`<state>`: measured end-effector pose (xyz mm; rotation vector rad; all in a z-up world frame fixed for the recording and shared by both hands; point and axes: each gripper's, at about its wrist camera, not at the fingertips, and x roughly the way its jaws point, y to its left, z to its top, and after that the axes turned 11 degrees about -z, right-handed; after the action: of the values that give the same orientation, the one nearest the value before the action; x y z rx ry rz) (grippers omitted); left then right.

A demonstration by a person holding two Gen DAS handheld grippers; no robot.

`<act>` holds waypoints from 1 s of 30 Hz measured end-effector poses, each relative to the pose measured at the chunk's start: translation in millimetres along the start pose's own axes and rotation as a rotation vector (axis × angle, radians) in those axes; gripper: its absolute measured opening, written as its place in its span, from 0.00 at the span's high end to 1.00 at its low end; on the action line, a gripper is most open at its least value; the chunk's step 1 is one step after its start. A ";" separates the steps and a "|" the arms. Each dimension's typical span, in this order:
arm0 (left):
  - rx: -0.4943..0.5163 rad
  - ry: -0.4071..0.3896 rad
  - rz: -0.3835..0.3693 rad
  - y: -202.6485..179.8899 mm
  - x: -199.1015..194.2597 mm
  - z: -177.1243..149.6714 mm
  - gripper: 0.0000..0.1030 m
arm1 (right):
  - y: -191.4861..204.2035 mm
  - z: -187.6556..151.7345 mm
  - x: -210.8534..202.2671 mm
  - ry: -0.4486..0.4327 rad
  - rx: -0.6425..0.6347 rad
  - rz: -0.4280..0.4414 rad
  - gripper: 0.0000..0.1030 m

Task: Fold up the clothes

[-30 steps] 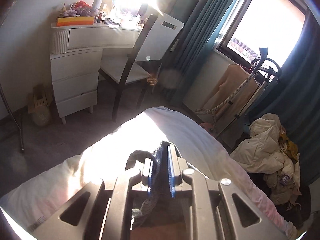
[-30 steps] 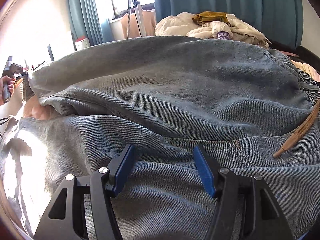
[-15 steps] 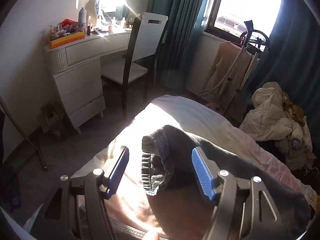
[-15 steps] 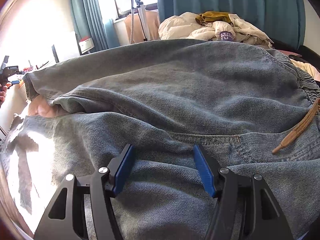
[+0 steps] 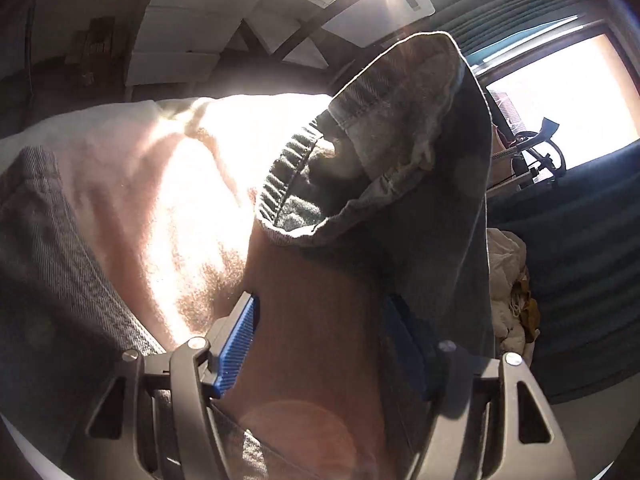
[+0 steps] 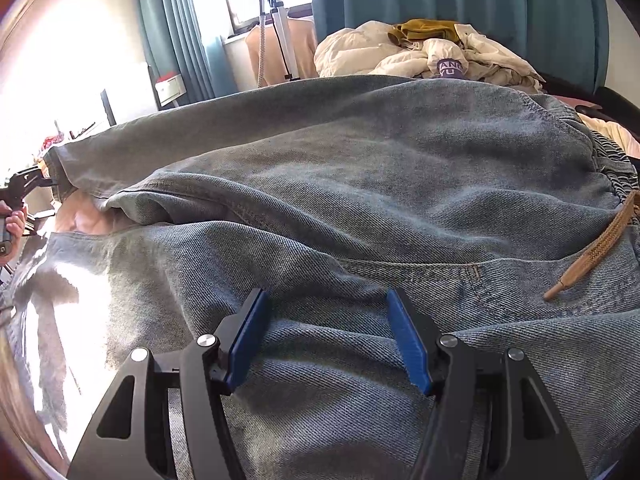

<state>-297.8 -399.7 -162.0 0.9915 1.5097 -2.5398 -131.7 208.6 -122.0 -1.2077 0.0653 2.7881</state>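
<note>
Blue-grey jeans (image 6: 360, 184) lie spread across the bed, with a tan drawstring (image 6: 596, 248) at the waist on the right. My right gripper (image 6: 328, 336) rests open on the denim, a low ridge of cloth between its blue pads. My left gripper (image 5: 322, 344) is low over the pink bedsheet (image 5: 160, 184) at the end of a leg. Its jaws are closing from wide, and the pads press on nothing. The leg's hem (image 5: 420, 120) stands curled up and drapes over the right finger. In the right wrist view the left gripper (image 6: 24, 188) shows at the far left, by that hem.
A pile of pale clothes (image 6: 432, 56) lies beyond the jeans by the teal curtains (image 6: 460, 8). A garment steamer stand (image 6: 272, 20) is at the window. A white dresser and chair (image 5: 200, 20) stand past the bed's end.
My left gripper, shut on the dark hem a second ago, has opened and let it go. It has dropped towards the bed and rolled. The right gripper has stayed put.
</note>
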 end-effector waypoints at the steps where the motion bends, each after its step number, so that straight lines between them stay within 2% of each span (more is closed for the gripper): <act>1: 0.005 -0.022 -0.010 -0.5 5.0 2.4 0.36 | 0.7 0.0 0.8 -0.001 -0.003 -0.001 0.40; 4: -0.008 -0.081 -0.035 1.4 17.5 12.8 0.37 | 1.9 0.1 5.0 -0.003 -0.010 -0.009 0.40; 5: -0.026 -0.096 -0.050 4.0 20.9 15.8 0.40 | 2.9 0.2 6.5 -0.003 -0.013 -0.014 0.40; 7: -0.042 -0.124 -0.051 8.0 26.4 19.2 0.50 | 4.8 0.3 9.7 -0.004 -0.019 -0.021 0.39; 9: -0.027 -0.147 -0.022 7.8 29.4 20.5 0.72 | 6.3 0.5 12.2 -0.005 -0.020 -0.025 0.39; 10: -0.010 -0.154 -0.010 5.1 28.8 20.3 0.75 | 6.8 0.7 13.1 -0.005 -0.020 -0.027 0.39; 11: 0.007 -0.161 0.001 2.4 28.2 20.1 0.84 | 7.3 0.9 14.0 -0.004 -0.020 -0.028 0.39; 12: 0.028 -0.168 0.014 -0.9 27.2 19.9 0.88 | 7.9 1.5 14.3 -0.004 -0.021 -0.030 0.38; 15: 0.111 -0.175 0.059 -21.3 14.9 21.8 0.92 | 7.7 3.1 14.5 -0.003 -0.021 -0.030 0.38; 17: 0.123 -0.159 0.083 -35.0 2.9 28.2 0.93 | 6.9 3.7 13.8 -0.003 -0.020 -0.028 0.38; 22: 0.186 0.004 0.231 -76.5 -16.9 45.8 0.93 | 5.2 4.9 10.2 0.002 -0.027 -0.022 0.39; 26: 0.140 0.048 0.220 -94.9 -50.9 56.8 0.94 | 5.2 4.8 6.0 0.006 -0.035 -0.019 0.39; 30: 0.082 0.049 0.135 -107.2 -82.2 64.6 0.94 | 4.2 3.6 0.6 0.009 -0.032 -0.011 0.39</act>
<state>-300.2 -418.0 -13.4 1.1327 1.3101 -2.5193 -135.2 204.8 -120.0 -1.2242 0.0142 2.7851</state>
